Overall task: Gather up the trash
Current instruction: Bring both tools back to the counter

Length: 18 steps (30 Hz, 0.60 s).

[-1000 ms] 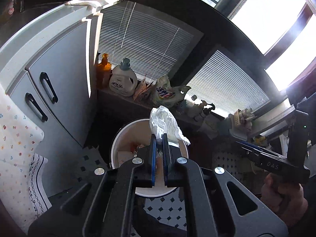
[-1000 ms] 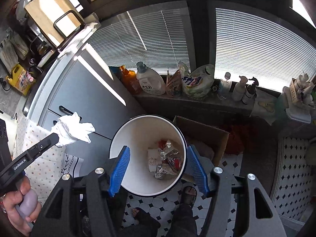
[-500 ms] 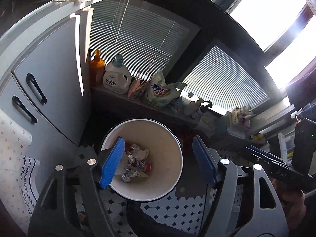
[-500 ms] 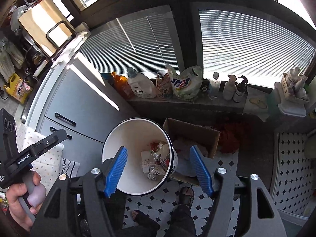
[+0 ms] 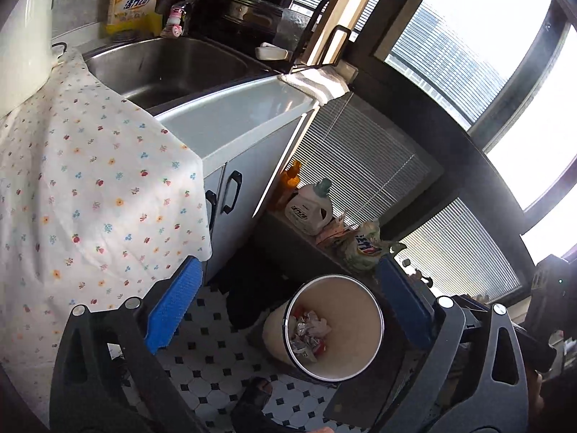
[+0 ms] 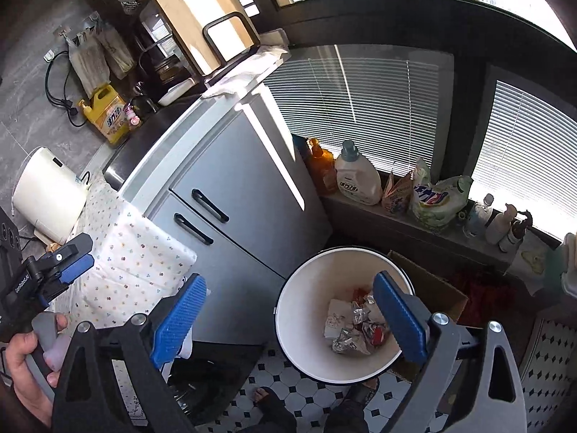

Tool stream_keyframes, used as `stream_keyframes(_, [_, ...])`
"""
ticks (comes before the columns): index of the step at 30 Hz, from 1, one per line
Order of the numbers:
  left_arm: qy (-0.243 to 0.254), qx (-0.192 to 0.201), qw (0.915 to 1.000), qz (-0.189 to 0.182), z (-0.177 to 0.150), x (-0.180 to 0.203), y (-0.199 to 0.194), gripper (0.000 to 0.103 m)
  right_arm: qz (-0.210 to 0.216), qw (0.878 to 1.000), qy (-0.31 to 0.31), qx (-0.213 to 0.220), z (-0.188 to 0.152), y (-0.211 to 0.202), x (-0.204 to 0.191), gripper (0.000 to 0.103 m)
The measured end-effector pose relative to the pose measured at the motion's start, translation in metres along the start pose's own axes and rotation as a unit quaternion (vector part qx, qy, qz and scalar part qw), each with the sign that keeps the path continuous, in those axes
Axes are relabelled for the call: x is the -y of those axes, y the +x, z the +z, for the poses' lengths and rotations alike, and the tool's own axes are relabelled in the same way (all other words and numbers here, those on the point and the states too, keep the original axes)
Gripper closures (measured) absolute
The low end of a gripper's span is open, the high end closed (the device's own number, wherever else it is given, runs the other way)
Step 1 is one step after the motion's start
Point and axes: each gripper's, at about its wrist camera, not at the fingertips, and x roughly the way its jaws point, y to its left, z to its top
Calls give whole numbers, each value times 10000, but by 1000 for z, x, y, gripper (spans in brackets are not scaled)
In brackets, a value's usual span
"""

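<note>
A white round bin point(image 5: 355, 342) stands on the tiled floor below my left gripper point(image 5: 288, 263). Crumpled foil, paper and red wrappers point(image 5: 310, 332) lie at its bottom. The left jaws are opening wide, with nothing between the blue pads. In the right wrist view the same bin point(image 6: 306, 306) and its trash point(image 6: 355, 328) sit under my right gripper point(image 6: 288, 278), whose jaws are also opening and hold nothing. The left gripper point(image 6: 68, 259) shows at that view's left edge, in a person's hand.
A steel sink point(image 5: 162, 68) and a flowered cloth point(image 5: 90, 198) top the grey cabinet point(image 6: 234, 209) left of the bin. Detergent bottles point(image 6: 357, 176) line the window ledge. A cardboard box point(image 6: 436, 288) stands behind the bin. The person's sandalled foot point(image 6: 267, 397) is near it.
The left gripper let go of the white tissue and opened wide. Both grippers rose and drew back from the bin, and the views swung toward the sink counter.
</note>
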Motion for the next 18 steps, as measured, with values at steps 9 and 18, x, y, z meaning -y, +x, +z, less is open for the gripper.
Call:
stream_keyframes(9, [-327,617,9956,625,8,-57,-88,6,280,9987,-422,-49,0,4,-85,8])
stream_keyframes(18, [-709,980,9864,1111,-1,-125,-154,6,716,9935,-878,-132,-4,21,-178,8])
